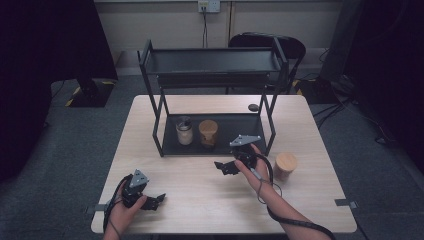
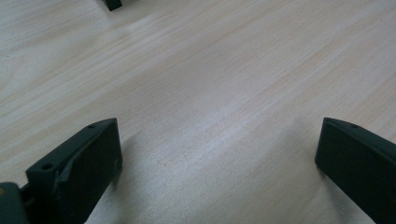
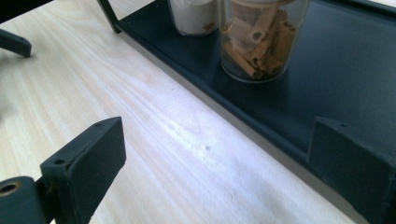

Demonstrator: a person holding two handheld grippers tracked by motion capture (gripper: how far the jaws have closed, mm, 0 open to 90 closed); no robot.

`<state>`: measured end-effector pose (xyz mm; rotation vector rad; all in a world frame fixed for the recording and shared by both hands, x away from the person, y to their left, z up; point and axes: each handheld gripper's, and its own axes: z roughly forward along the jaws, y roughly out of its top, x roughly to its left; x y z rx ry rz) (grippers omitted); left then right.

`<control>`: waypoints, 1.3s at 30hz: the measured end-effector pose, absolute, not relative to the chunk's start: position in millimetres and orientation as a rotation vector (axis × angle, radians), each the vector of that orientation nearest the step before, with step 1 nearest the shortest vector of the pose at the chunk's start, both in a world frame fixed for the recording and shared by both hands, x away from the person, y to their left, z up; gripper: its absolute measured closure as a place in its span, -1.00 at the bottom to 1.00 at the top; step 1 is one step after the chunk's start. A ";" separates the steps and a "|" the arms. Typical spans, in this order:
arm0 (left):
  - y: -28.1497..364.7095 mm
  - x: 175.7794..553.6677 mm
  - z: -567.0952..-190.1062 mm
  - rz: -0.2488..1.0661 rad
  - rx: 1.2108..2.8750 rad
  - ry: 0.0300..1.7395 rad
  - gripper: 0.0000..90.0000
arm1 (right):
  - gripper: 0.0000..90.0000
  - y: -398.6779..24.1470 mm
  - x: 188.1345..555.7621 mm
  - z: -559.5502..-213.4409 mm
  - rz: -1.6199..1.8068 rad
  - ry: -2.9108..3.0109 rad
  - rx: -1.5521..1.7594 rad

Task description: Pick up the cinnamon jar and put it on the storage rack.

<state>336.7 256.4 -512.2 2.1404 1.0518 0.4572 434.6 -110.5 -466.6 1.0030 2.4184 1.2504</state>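
Pale wood covers the bench in the high view, and a black two-tier rack stands at its far middle. On the rack's bottom tray sit two jars side by side: a jar of white powder on the left and a jar of cinnamon sticks just right of it. A third jar with a wooden lid stands on the bench right of the rack, well apart from the other two. The right claw hangs just in front of the tray's near edge, pointing left, its jaws apart with nothing between them; the wooden-lidded jar is just right of the hand that holds it. The left claw lies at the near left of the bench, jaws spread and empty.

From the left gripper view, the two black jaws stand wide apart over bare wood.

From the right gripper view, the jaws are wide apart over the seam between bench and tray. Beyond them the cinnamon jar and the white-powder jar stand on the tray, clear of the jaws.
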 end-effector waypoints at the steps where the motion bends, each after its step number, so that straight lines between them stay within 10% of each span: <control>1: 256.4 336.7 -512.2 0.457 2.140 1.052 -1.00 | -0.92 -111.7 433.3 -466.8 1.252 2.421 1.003; 39: 256.4 336.6 -512.2 0.458 2.140 1.052 -1.00 | -0.93 -147.1 388.5 -477.3 1.241 2.488 0.912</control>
